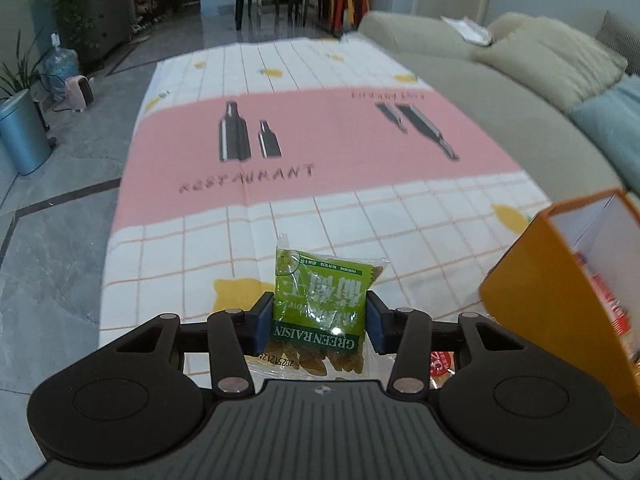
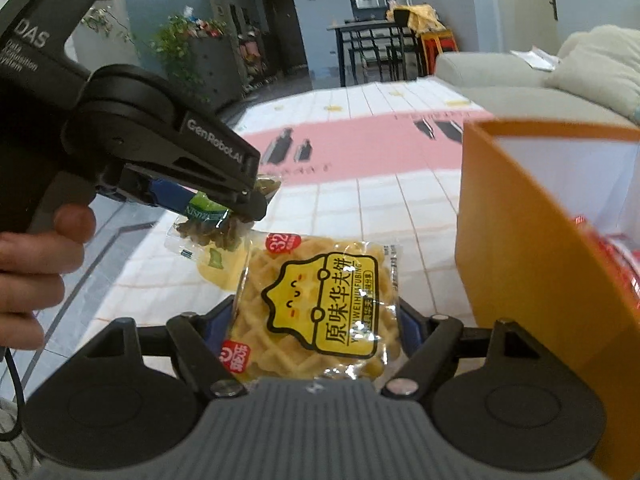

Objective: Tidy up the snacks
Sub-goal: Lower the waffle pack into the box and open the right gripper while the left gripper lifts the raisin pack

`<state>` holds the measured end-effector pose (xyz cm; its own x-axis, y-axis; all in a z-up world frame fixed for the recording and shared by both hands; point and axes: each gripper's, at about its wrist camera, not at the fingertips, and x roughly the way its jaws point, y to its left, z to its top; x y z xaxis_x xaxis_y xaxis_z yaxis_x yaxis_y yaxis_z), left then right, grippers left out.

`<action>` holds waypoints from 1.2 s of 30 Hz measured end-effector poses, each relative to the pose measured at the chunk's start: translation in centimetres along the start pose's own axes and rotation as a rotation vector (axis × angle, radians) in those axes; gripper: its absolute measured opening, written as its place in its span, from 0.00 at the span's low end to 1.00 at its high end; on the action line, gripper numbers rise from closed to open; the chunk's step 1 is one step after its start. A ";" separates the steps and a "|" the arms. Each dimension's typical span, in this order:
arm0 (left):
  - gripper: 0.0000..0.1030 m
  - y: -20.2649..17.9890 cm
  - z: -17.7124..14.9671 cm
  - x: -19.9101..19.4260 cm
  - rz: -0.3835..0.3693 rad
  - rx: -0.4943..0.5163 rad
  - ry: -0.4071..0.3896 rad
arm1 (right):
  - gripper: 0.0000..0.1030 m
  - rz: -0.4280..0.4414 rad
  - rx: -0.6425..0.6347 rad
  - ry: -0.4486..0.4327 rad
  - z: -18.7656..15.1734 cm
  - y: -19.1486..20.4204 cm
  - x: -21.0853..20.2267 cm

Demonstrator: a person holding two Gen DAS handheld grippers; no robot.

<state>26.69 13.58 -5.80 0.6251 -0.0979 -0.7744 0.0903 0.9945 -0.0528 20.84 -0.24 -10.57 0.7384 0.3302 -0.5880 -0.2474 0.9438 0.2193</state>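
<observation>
A green raisin packet [image 1: 320, 300] hangs above the checked tablecloth [image 1: 320, 128], and my left gripper [image 1: 320, 316] is shut on its sides. In the right wrist view that left gripper [image 2: 240, 204] sits at upper left, with the raisin packet [image 2: 208, 224] dangling from it. My right gripper [image 2: 316, 328] is shut on a yellow waffle packet [image 2: 320, 308], its blue pads pressing both edges. An open orange box [image 2: 512, 240] stands just to the right of both grippers, with red packets [image 2: 612, 256] inside. The left wrist view shows the same orange box [image 1: 540, 300] at its right edge.
A beige sofa [image 1: 500, 76] with cushions runs along the table's right side. A blue bin [image 1: 22, 132] and a water bottle [image 1: 60, 64] stand on the floor at left. A person's hand [image 2: 28, 264] holds the left gripper's handle. A red packet [image 1: 442, 364] lies below the left gripper.
</observation>
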 end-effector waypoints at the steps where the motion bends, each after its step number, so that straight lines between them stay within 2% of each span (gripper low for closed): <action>1: 0.51 0.0 0.1 -0.6 0.000 -0.006 -0.012 | 0.74 0.011 -0.003 -0.010 0.4 0.1 -0.5; 8: 0.51 -0.1 1.3 -6.4 -0.063 -0.083 -0.128 | 0.74 0.068 0.013 -0.108 3.4 -0.2 -5.1; 15: 0.51 -2.0 1.4 -11.1 -0.109 -0.128 -0.241 | 0.74 0.100 0.049 -0.214 5.9 -1.6 -10.8; 20: 0.51 -4.0 0.8 -13.2 -0.182 -0.165 -0.291 | 0.74 0.054 -0.018 -0.248 7.3 -3.0 -14.6; 23: 0.51 -5.2 0.3 -13.9 -0.241 -0.203 -0.312 | 0.74 0.012 -0.060 -0.227 8.1 -4.8 -16.6; 26: 0.51 -6.0 -0.4 -14.4 -0.298 -0.240 -0.319 | 0.74 -0.038 -0.048 -0.203 8.4 -7.7 -18.5; 32: 0.51 -7.4 -1.3 -13.9 -0.356 -0.266 -0.301 | 0.74 -0.162 0.060 -0.139 8.3 -14.3 -21.5; 36: 0.51 -8.3 -2.0 -12.5 -0.410 -0.243 -0.267 | 0.75 -0.179 0.158 -0.095 7.7 -17.9 -22.3</action>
<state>16.58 6.59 3.07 0.7544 -0.4538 -0.4742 0.2059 0.8496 -0.4855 13.69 -24.65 4.59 0.8192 0.1481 -0.5540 -0.0122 0.9703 0.2415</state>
